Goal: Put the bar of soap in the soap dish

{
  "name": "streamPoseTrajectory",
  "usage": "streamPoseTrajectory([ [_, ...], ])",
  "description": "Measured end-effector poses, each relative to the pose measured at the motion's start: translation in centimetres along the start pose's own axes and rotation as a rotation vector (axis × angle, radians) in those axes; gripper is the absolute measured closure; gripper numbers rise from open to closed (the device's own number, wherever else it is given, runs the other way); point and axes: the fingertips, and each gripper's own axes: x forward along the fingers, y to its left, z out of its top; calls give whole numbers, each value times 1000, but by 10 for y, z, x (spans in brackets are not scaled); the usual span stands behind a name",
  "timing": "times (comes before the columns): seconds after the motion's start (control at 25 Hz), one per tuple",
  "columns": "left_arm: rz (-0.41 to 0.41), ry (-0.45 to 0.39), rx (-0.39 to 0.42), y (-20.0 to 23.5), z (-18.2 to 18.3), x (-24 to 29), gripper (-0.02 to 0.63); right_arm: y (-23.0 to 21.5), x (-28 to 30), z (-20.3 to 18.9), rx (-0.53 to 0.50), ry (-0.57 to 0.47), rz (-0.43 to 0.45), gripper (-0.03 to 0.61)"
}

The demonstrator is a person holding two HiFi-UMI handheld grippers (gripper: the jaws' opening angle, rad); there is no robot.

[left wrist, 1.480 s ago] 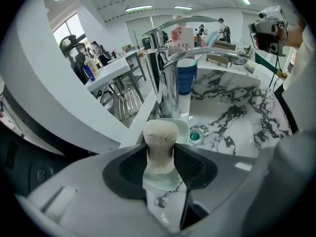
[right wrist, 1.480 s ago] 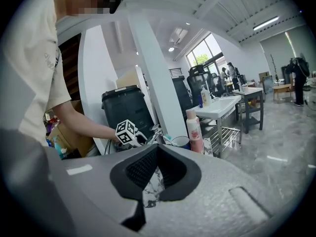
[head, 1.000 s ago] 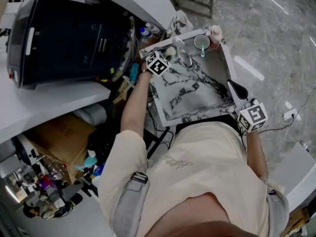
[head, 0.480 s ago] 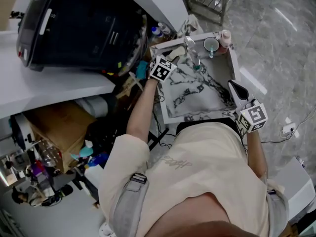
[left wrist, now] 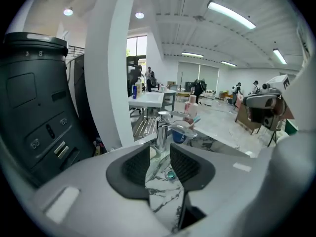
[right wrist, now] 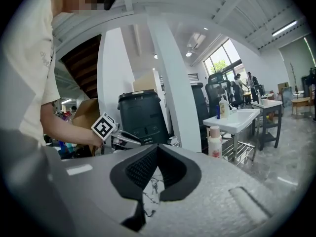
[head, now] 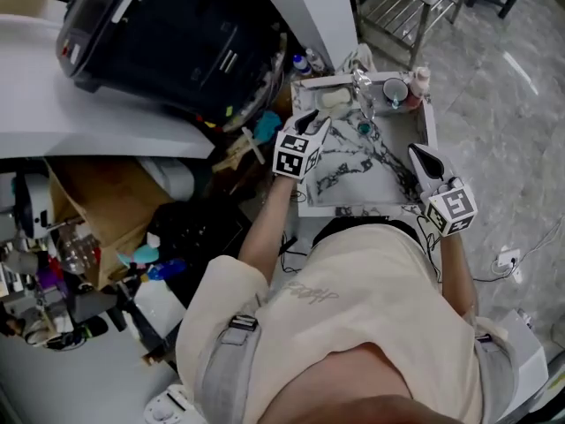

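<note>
A pale bar of soap (head: 335, 101) lies in the white soap dish (head: 323, 111) at the back left corner of the marble sink counter (head: 340, 184). My left gripper (head: 318, 127) hovers above the counter's left side, short of the dish. Its jaws are closing, a narrow gap still shows, and nothing is between them (left wrist: 160, 151). Past them stand the faucet (left wrist: 161, 130) and a blue cup (left wrist: 179, 135). My right gripper (head: 415, 153) hangs over the counter's right edge, its jaws shut on nothing (right wrist: 157, 147). It looks across at the left gripper (right wrist: 124, 138).
A chrome faucet (head: 362, 85), a cup (head: 395, 90) and a pink-capped bottle (head: 420, 81) line the counter's back edge. A large black machine (head: 168, 34) on a white bench stands left. A cardboard box (head: 97, 219) and clutter fill the floor below left.
The left gripper has pulled back from the back left corner of the counter, risen and rolled. The right gripper has shifted only a little.
</note>
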Motion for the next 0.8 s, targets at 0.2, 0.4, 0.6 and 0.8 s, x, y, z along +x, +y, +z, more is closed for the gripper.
streamPoseTrajectory([
  [0.2,46,-149,-36,-13,25,-54,472,13,3,16,-55,-25,21,577],
  [0.4,151,-293,-78,-15,44,-109,497,30,1,36,-119,-53,34,577],
  [0.6,182,-371,-162,-17,47,-142,505,48,-1,55,-191,-79,46,577],
  [0.8,186,-452,-189,-29,65,-171,538,63,-9,83,-249,-126,52,577],
])
